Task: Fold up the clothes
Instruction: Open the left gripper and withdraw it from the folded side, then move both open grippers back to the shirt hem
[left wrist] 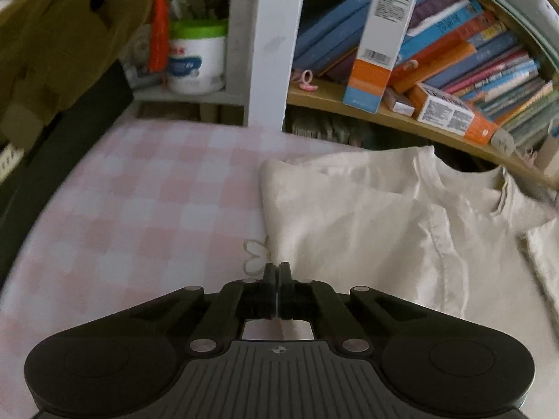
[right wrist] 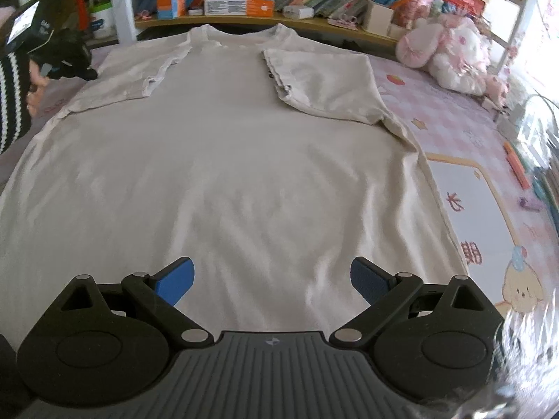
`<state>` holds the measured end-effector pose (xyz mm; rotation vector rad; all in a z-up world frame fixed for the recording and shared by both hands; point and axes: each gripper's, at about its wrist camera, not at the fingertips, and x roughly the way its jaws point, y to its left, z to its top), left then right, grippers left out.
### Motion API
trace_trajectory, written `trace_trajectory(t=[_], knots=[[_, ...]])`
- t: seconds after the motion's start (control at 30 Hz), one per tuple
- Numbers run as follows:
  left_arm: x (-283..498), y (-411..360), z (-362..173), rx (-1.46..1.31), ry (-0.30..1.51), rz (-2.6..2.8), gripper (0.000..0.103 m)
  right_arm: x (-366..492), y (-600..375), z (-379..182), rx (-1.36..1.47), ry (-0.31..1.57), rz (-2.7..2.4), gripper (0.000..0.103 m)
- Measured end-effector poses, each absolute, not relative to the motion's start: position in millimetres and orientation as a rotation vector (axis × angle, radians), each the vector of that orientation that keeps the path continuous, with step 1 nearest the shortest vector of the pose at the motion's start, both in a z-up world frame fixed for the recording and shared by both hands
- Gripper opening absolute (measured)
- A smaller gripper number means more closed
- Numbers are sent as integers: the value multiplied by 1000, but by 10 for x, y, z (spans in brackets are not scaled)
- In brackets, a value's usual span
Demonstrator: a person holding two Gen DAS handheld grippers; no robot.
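A cream T-shirt [right wrist: 244, 157] lies flat on the bed, collar toward the shelf, with both short sleeves [right wrist: 325, 80] folded in over the chest. My right gripper [right wrist: 272, 265] hovers open over the lower hem, its blue pads wide apart and nothing between them. The left gripper [left wrist: 277, 267] is shut, its tips right at the shirt's [left wrist: 384, 227] left edge by the shoulder fold. I see no cloth lifted or bunched between its fingers. From the right wrist view, the left gripper [right wrist: 66, 56] shows at the far left, held by a hand with a striped sleeve [right wrist: 10, 97].
Pink checked bedsheet [left wrist: 139, 209] spreads left of the shirt. A bookshelf [left wrist: 454, 52] with books and boxes runs along the far side. An olive garment [left wrist: 52, 35] hangs top left near a white tub [left wrist: 195, 59]. Plush toys [right wrist: 450, 56] sit at far right.
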<state>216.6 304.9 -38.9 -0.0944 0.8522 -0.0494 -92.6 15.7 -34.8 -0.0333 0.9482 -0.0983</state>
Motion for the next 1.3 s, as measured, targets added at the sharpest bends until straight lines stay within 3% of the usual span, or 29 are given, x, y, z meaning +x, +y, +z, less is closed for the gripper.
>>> trace_trajectory(t=[0.43,0.77,0.83,0.93,1.0,1.3], knots=[[2265,3115,-409,-118,833,-57,0,-1017,236,-340,-27,953,-155,97],[1779,3209,-219,-148,753,-175,9,-1196,316,-320,-9,958,-179,97],[1549,3207,-160,-125,739,-186,19,-1206,315,-315,-1,954,-175,97],[1168,3214,-90,-77,717,-187,58,-1196,308,-294,6,940,-160,97],[886,3216,-62,-42,707,-176,68,-1164,294,-278,6,924,-133,97],[-233,3128,-22,-76,743,-25,76,-1094,109,-180,-53,846,41,97]])
